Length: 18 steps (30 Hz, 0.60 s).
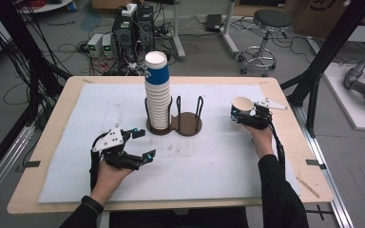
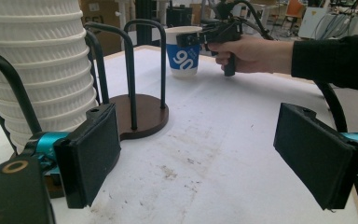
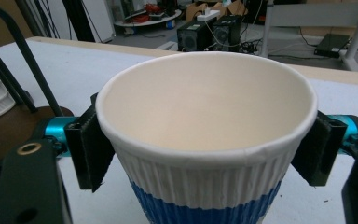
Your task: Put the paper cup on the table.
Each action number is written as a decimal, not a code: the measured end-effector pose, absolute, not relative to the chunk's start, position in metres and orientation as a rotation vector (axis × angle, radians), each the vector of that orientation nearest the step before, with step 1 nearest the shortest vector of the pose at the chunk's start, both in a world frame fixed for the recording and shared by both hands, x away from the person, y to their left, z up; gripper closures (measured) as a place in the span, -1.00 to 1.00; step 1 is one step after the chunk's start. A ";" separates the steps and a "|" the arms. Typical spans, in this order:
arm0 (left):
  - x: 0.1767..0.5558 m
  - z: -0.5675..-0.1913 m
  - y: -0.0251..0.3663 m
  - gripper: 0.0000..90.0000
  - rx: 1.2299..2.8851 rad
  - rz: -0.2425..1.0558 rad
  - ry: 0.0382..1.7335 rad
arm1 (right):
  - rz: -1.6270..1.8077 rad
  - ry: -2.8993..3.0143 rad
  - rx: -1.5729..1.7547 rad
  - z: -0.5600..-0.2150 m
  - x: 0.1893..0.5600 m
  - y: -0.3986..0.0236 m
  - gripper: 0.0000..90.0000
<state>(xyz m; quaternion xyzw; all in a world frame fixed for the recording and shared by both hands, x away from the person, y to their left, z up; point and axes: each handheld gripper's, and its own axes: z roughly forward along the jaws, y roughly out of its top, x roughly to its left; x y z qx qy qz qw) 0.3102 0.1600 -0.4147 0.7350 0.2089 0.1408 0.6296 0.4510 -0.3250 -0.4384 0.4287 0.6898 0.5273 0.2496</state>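
Observation:
A tall stack of white-and-blue paper cups (image 1: 157,90) stands in the left bay of a brown two-bay wire holder (image 1: 186,122); the right bay is empty. My right gripper (image 1: 244,115) is shut on a single paper cup (image 1: 242,108) right of the holder. Both pads press its ribbed wall just under the rim (image 3: 205,149). The cup is upright, with its base at or just above the mat (image 2: 185,60). My left gripper (image 1: 144,144) rests low in front of the stack, open, with only bare mat between its pads (image 2: 200,158).
A white mat (image 1: 209,161) covers most of the wooden table (image 1: 52,142). The holder's black wire loops (image 2: 130,70) rise just ahead of my left gripper. Behind the table are a stool (image 1: 266,28), computers and cables on the floor.

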 end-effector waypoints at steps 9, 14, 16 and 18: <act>0.310 -0.415 0.159 -0.68 1.694 0.330 0.473 | 1.399 1.897 1.178 -0.439 0.450 -0.325 -0.56; 0.310 -0.415 0.157 -0.68 1.702 0.327 0.468 | 1.382 1.906 1.180 -0.439 0.445 -0.326 -0.57; 0.310 -0.415 0.157 -0.68 1.705 0.325 0.463 | 1.376 1.905 1.174 -0.440 0.444 -0.326 -0.58; 0.310 -0.414 0.156 -0.68 1.709 0.327 0.459 | 1.372 1.907 1.176 -0.440 0.443 -0.326 -0.59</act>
